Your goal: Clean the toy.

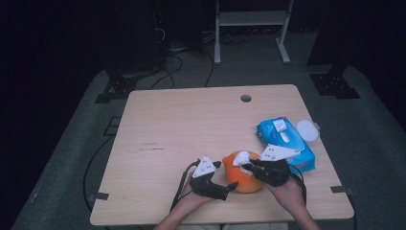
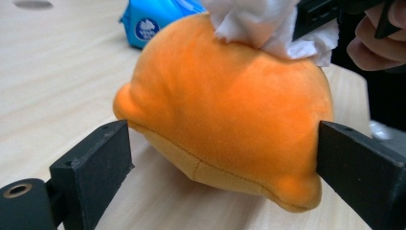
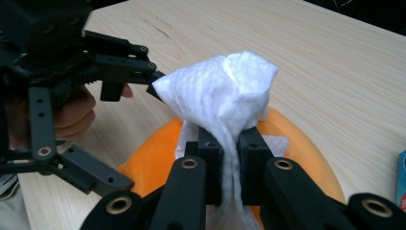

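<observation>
High view: nearest the camera, the person's forearms enter from the bottom edge. The left gripper (image 1: 216,184) sits at the near edge of the counter (image 1: 191,129), its fingers spread to either side of the orange plush toy (image 1: 242,179). The right gripper (image 1: 253,168) lies over the top of the toy and holds a white wipe (image 1: 242,158) against it. The toy rests on the counter near the front edge, right of centre. A blue wipes pack (image 1: 287,141) lies just behind the right gripper, with a white round lid (image 1: 307,130) touching its far right side. A round hole (image 1: 246,98) is set near the far edge of the counter.

Left gripper view: the two black fingers (image 2: 95,163) stand wide apart. The toy (image 2: 225,120) sits between them; the right finger touches its side and the left one stands at its edge, with no visible squeeze. The wipe (image 2: 258,24) lies on top of the toy, and the pack (image 2: 153,17) shows behind.

Right gripper view: the fingers (image 3: 210,158) are closed together on the wipe (image 3: 220,96), which bunches up above them. The toy (image 3: 297,148) lies directly beneath. The left gripper (image 3: 95,72) shows at upper left.
</observation>
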The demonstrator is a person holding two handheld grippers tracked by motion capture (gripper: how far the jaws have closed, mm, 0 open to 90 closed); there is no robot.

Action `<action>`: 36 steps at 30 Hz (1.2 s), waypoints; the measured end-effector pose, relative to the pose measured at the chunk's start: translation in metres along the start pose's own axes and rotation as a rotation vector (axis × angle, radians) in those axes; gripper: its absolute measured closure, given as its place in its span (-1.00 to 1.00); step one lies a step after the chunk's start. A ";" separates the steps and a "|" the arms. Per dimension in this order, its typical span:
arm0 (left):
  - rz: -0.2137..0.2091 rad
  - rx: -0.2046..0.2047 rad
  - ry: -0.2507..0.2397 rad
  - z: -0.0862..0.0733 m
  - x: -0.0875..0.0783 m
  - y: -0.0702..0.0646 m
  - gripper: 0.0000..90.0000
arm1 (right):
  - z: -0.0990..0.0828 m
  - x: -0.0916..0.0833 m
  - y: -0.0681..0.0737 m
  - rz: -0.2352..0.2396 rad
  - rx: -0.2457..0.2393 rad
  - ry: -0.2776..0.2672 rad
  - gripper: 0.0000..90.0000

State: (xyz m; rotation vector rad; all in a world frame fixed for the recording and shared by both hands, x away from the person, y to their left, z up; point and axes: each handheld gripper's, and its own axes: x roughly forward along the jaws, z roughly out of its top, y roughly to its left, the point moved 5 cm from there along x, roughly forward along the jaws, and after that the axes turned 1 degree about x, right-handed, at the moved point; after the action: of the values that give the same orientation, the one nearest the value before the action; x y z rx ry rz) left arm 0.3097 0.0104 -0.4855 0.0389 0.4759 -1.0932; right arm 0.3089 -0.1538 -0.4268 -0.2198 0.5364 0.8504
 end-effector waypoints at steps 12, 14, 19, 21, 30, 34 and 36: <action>0.002 0.064 0.031 -0.001 0.002 -0.013 -0.40 | 0.006 0.019 0.036 0.017 -0.128 0.053 0.83; 0.007 0.077 0.034 -0.002 0.003 -0.014 -0.40 | 0.008 0.013 0.027 -0.010 -0.104 0.034 0.83; 0.011 0.104 0.058 -0.005 0.005 -0.013 -0.44 | 0.002 -0.013 -0.014 -0.103 -0.009 0.006 0.83; 0.031 0.104 0.047 -0.002 0.003 -0.011 -0.58 | -0.007 -0.014 -0.023 -0.086 0.037 0.010 0.83; 0.085 0.197 0.030 0.001 -0.003 -0.008 -0.60 | -0.003 0.013 0.019 0.057 -0.055 0.016 0.82; 0.077 0.147 0.046 -0.001 -0.002 -0.005 -0.48 | -0.006 0.005 0.002 0.024 0.008 0.019 0.82; 0.072 0.147 0.041 -0.001 -0.001 -0.005 -0.47 | -0.011 0.002 -0.008 0.001 0.026 0.021 0.82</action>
State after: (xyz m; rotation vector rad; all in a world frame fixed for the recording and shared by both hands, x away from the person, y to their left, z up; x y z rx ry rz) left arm 0.3045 0.0093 -0.4844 0.2067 0.4274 -1.0561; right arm 0.3120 -0.1616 -0.4378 -0.2053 0.5671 0.8421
